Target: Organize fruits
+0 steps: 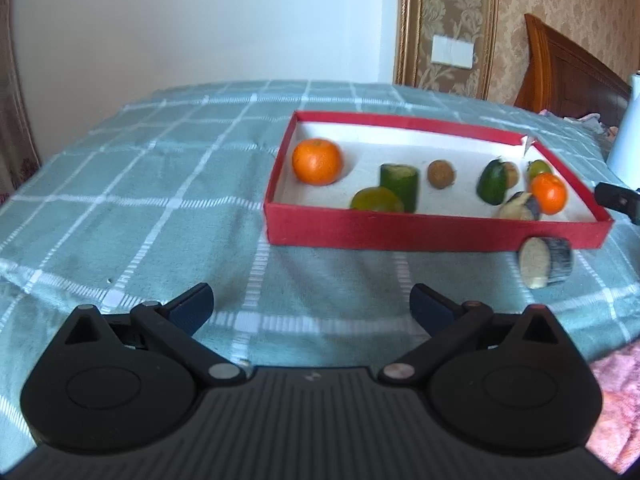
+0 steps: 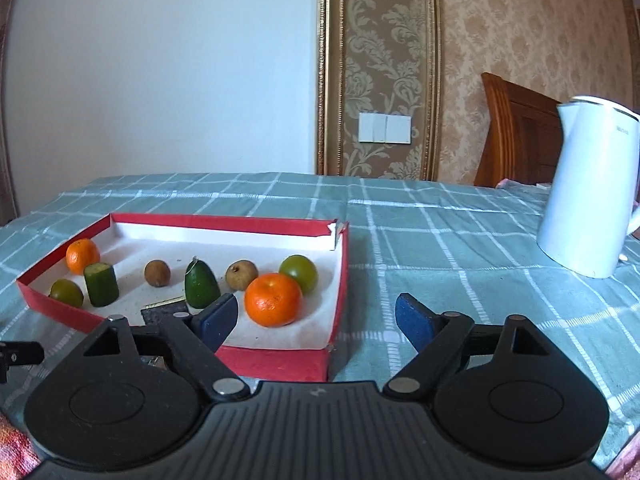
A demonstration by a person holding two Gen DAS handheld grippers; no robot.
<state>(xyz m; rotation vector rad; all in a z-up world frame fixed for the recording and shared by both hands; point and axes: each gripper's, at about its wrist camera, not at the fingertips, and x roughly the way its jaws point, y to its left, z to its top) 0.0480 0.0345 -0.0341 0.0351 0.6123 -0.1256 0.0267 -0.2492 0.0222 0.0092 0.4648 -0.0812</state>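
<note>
A red box [image 1: 400, 236] with a white inside lies on the checked cloth. It holds two oranges [image 1: 317, 161] [image 1: 549, 193], a cucumber piece [image 1: 400, 186], green and brown fruits, and an eggplant piece [image 1: 520, 207]. Another eggplant piece [image 1: 546, 266] lies on the cloth outside the box's front right corner. My left gripper [image 1: 312, 308] is open and empty, well short of the box. My right gripper [image 2: 316, 322] is open and empty at the box's [image 2: 280, 364] near right corner. Its left finger is over the box, with the near orange [image 2: 273, 300] just beyond.
A white kettle [image 2: 588, 192] stands on the cloth to the right of the box. A wooden headboard and a papered wall rise behind. Pink fabric [image 1: 616, 392] shows at the lower right. The right gripper's fingertip [image 1: 618, 200] pokes in at the right edge.
</note>
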